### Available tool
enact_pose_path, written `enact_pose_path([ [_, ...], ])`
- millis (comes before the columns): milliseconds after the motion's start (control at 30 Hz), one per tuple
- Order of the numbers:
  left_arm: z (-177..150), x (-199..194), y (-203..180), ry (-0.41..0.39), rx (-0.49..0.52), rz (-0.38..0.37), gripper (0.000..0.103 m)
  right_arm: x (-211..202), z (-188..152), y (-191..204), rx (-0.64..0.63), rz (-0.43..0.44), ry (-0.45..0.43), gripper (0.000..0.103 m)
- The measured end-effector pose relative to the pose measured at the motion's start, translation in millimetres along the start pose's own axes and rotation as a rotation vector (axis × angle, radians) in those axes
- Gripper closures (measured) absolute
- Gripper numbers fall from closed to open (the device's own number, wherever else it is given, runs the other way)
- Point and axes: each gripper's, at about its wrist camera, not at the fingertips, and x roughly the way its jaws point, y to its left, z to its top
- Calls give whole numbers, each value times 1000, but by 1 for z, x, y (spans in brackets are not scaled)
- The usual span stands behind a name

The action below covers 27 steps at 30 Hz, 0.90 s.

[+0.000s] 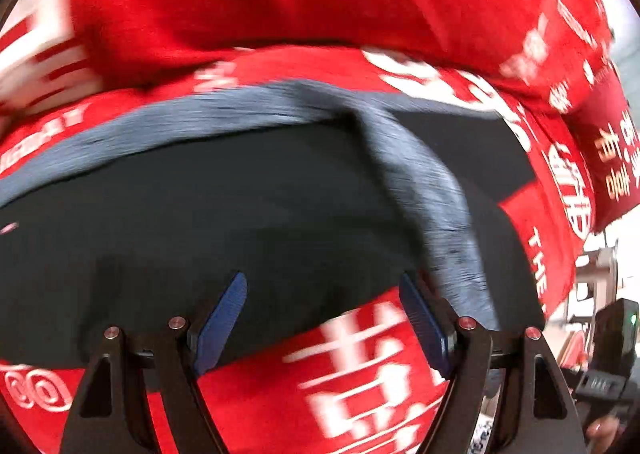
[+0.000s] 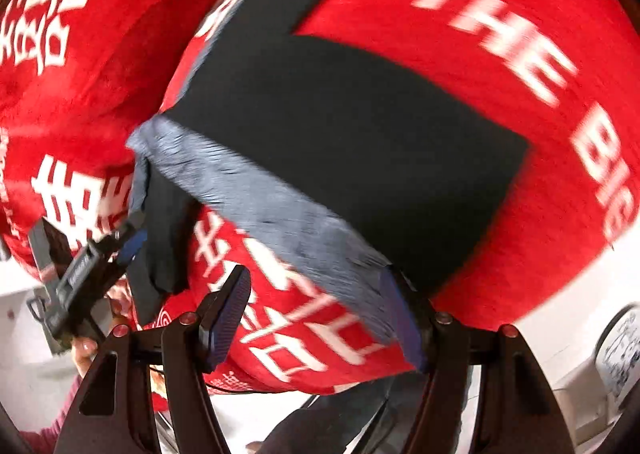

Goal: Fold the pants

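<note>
Dark pants (image 1: 240, 222) (grey waistband (image 1: 424, 182)) lie spread flat.

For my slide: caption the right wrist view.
Open right gripper at the grey waistband of dark pants on a red cloth.

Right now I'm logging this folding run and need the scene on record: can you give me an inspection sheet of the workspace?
Surface: red cloth with white lettering covers it, bunched into folds.
Job's things: dark pants lie on the cloth; their grey waistband is lifted and rumpled.
Clutter: a white printed container stands off the cloth's edge.
Grippers: left gripper open over the pants; right gripper open, one finger against the waistband. In the right wrist view the left gripper seems to touch a hanging dark fold.
Cables: nothing seen.
Surroundings: pale floor; the person's hand on the left handle.
</note>
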Motion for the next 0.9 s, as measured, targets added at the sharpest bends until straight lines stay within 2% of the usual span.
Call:
enact_pose_path([
  [167,5,32,-33,59,34,7,23,-4,-12,-36,100,82,-25,32],
  [333,5,38,-48,72,66,35,23,11,-17,-50,132,165,18,34],
  [367,8,40,-49,76,63,32,23,16,-17,-53,141,192,31,39],
  [400,10,41,-51,81,59,26,23,18,-18,-59,162,221,50,54],
  [433,13,43,-52,86,57,15,23,23,-16,-61,182,228,64,78],
  [500,19,46,-58,91,50,-27,24,27,-12,-58,197,271,79,86],
  [533,22,45,-60,92,42,-57,27,23,-8,-52,183,277,70,87],
  [567,26,45,-63,92,35,-80,35,18,-4,-46,168,284,60,87],
  [633,35,44,-70,88,26,-108,36,-1,14,-33,152,357,18,88],
  [767,60,44,-81,57,-4,-117,36,-28,70,-7,104,417,-50,88],
  [900,94,51,-92,21,-16,-105,36,-51,147,28,-16,391,-103,88],
])
